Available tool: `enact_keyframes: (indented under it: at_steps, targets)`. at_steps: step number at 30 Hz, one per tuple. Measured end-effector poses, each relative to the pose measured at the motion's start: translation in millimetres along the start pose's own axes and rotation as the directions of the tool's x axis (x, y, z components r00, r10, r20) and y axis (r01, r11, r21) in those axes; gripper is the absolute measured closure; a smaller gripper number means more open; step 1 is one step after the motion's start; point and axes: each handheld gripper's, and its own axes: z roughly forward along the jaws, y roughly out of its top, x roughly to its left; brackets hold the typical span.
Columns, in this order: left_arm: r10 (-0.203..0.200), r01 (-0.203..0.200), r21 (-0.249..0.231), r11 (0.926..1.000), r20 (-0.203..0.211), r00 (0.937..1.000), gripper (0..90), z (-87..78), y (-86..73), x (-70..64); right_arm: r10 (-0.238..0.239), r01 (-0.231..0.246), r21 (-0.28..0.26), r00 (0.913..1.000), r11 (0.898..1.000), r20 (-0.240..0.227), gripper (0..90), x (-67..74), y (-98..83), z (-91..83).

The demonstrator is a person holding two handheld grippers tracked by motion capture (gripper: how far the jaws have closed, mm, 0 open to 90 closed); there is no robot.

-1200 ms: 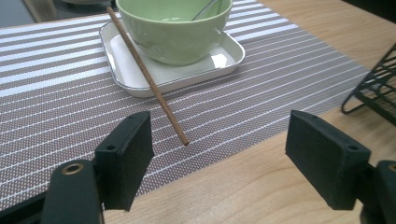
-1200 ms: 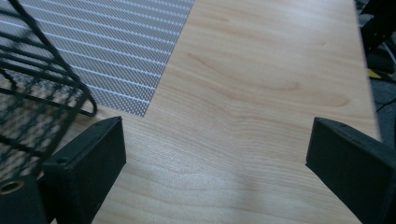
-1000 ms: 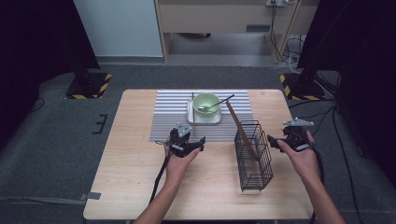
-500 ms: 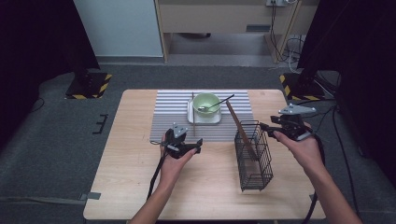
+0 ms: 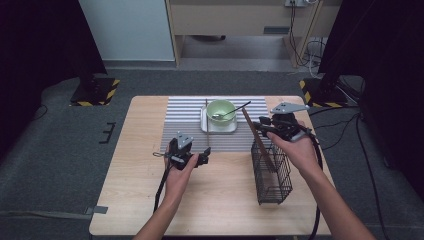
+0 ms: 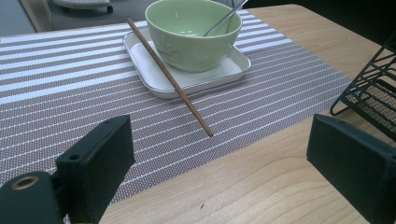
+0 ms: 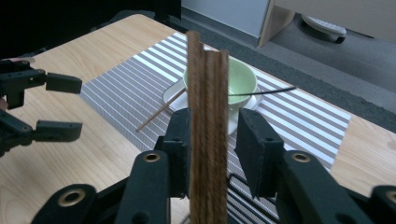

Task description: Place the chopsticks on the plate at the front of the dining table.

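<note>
Right now, from the high camera, I see my right tool raised over the near end of a black wire basket that stands on the right side of the pale wooden worktop. A flat brown wooden stick rises out of that basket, leaning toward the striped mat. In the right gripper view the same stick stands upright between my tool's two black jaws, which have just been closing on it; the left jaw looks to be against the wood, while a narrow gap shows by the right jaw, so I cannot tell whether the grip is firm.

My left tool sits low over the worktop, near the front edge of the grey-and-white striped mat, its jaws wide apart and holding nothing. Ahead of it, in the left gripper view, a pale green ceramic bowl rests on a white square tray, with a thin metal utensil leaning inside the bowl. A slim brown chopstick lies slanted across the tray's rim, its tip over the mat.
</note>
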Motion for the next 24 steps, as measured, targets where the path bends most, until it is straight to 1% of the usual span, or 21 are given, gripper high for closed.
enact_keyframes:
  at_steps: [3, 4, 6, 7, 8, 9, 10, 13, 15, 16, 19, 21, 22, 24]
  targets:
    - [-0.001, 0.001, 0.004, 1.0000, -0.002, 1.0000, 7.4, -0.9, -1.5, 0.3, -0.007, 0.007, -0.001, 1.0000, 1.000, 0.001, 67.1, 3.9, 2.2, 4.6]
    - [-0.012, 0.012, -0.002, 0.9999, -0.001, 0.9999, 7.8, -1.8, -2.3, 0.4, -0.013, 0.013, 0.004, 0.9999, 1.000, 0.003, 67.1, 7.7, 3.9, 9.2]
    - [-0.015, 0.015, -0.006, 0.9999, 0.002, 0.9999, 8.3, -2.5, -2.5, 0.7, -0.014, 0.014, 0.004, 0.9999, 1.000, 0.002, 67.6, 9.5, 4.5, 11.2]
    - [-0.014, 0.014, -0.006, 0.9999, 0.004, 0.9999, 8.4, -3.1, -2.5, 1.0, -0.019, 0.019, 0.007, 0.9998, 1.000, 0.003, 68.8, 11.2, 5.1, 12.8]
    - [-0.013, 0.013, -0.008, 0.9999, 0.004, 0.9999, 8.7, -3.7, -2.8, 1.3, -0.026, 0.026, 0.007, 0.9995, 1.000, 0.018, 72.9, 13.2, 5.9, 15.7]
    - [-0.012, 0.012, -0.008, 0.9999, 0.005, 0.9999, 8.7, -4.1, -3.1, 1.5, -0.026, 0.026, 0.007, 0.9995, 1.000, 0.018, 72.9, 13.2, 5.9, 15.7]
    - [-0.012, 0.012, -0.008, 0.9999, 0.005, 0.9999, 9.4, -4.6, -3.5, 1.7, -0.020, 0.020, 0.002, 0.9995, 1.000, 0.026, 76.1, 13.3, 6.1, 17.9]
    - [-0.012, 0.013, -0.011, 0.9999, 0.010, 0.9999, 9.5, -6.8, -4.7, 3.0, -0.016, 0.016, 0.002, 0.9995, 1.000, 0.027, 77.6, 13.4, 6.5, 19.4]
    - [-0.013, 0.013, -0.006, 0.9999, 0.008, 0.9999, 9.5, -7.4, -5.3, 4.4, -0.014, 0.014, 0.012, 0.9995, 1.000, 0.029, 77.6, 14.2, 6.5, 21.3]
    - [-0.021, 0.021, -0.005, 0.9998, 0.009, 0.9997, 9.8, -7.9, -5.7, 6.4, -0.016, 0.016, 0.020, 0.9993, 1.000, 0.035, 74.8, 15.5, 6.5, 23.7]
    - [-0.031, 0.031, -0.012, 0.9994, 0.009, 0.9995, 10.5, -8.7, -6.0, 8.1, -0.018, 0.017, 0.020, 0.9990, 1.000, 0.041, 75.5, 16.5, 6.8, 25.3]
    - [-0.031, 0.031, -0.012, 0.9995, 0.008, 0.9995, 10.5, -9.1, -6.5, 9.2, -0.020, 0.019, 0.029, 0.9987, 0.999, 0.046, 77.0, 17.1, 6.9, 26.8]
    - [-0.033, 0.034, -0.011, 0.9994, 0.007, 0.9994, 10.5, -9.7, -7.4, 10.4, -0.019, 0.017, 0.033, 0.9984, 0.999, 0.053, 79.7, 16.8, 7.1, 27.3]
    - [-0.037, 0.037, -0.012, 0.9992, 0.005, 0.9993, 10.5, -10.2, -8.5, 11.8, -0.012, 0.010, 0.030, 0.9986, 1.000, 0.052, 81.5, 15.9, 7.2, 26.3]
